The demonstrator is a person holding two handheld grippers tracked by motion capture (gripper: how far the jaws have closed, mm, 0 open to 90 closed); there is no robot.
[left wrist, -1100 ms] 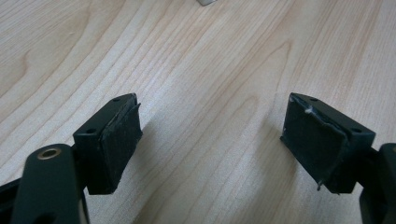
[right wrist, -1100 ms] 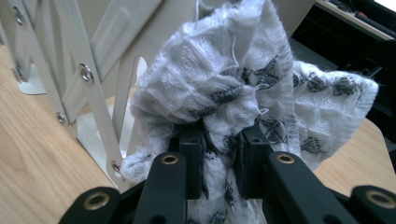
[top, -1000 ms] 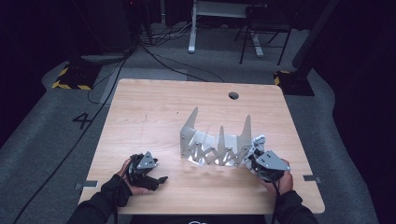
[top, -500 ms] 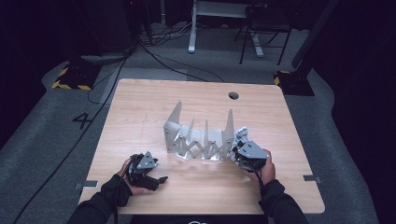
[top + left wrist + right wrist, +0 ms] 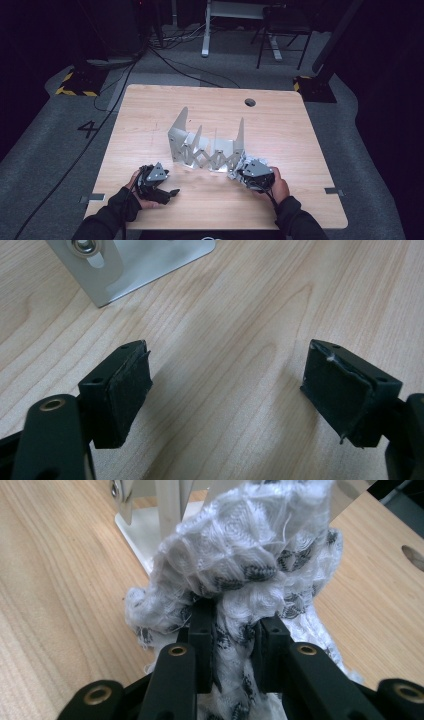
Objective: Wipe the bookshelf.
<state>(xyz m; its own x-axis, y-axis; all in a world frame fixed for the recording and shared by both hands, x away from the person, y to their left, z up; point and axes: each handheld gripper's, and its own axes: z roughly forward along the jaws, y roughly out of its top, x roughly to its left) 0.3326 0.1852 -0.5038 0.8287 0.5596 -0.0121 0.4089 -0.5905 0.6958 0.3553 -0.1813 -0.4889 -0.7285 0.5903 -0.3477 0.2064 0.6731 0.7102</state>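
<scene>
A silver metal rack [image 5: 207, 145] with upright fins and a scissor-link base stands at the middle of the wooden table [image 5: 280, 125]. My right gripper [image 5: 242, 173] is at the rack's right end, shut on a crumpled white cloth [image 5: 234, 172] with dark pattern marks. In the right gripper view the cloth [image 5: 240, 545] bulges above the gripper [image 5: 235, 630], against the rack's base [image 5: 145, 525]. My left gripper [image 5: 172, 191] rests near the front left, apart from the rack. It is open with bare wood between its pads [image 5: 225, 390], and a corner of the rack's plate [image 5: 145, 260] lies ahead.
A round cable hole [image 5: 250, 102] sits in the table's far right part. Beyond the table are floor cables [image 5: 165, 55], a desk leg [image 5: 206, 30] and a chair base [image 5: 280, 35]. Tape marks [image 5: 332, 190] sit near the front edge.
My right gripper has moved left with the cloth, and the rack has slid left along with it. The left gripper has stayed put.
</scene>
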